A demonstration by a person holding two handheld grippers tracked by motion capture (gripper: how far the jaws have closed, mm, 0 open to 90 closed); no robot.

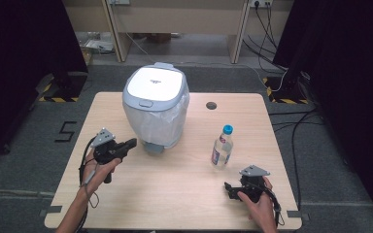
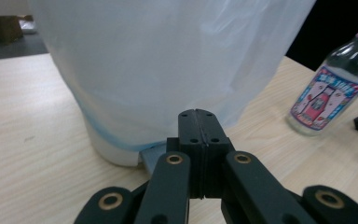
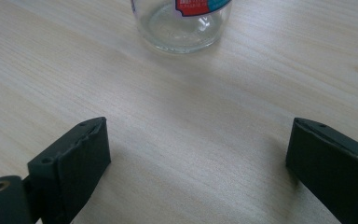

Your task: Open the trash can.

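The lidded bin (image 1: 155, 104) stands at the surface's far edge, still closed, the left gripper (image 1: 130, 143) pressed together empty just before its base, while the right gripper (image 1: 229, 188), spread, has not yet taken the bottle (image 1: 222, 147) near the right edge.

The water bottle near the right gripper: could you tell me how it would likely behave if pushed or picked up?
The bottle looks clear and empty, so probably light. Standing tall on a narrow base, it may tip if pushed high. Its smooth round wall could slip or roll once down.
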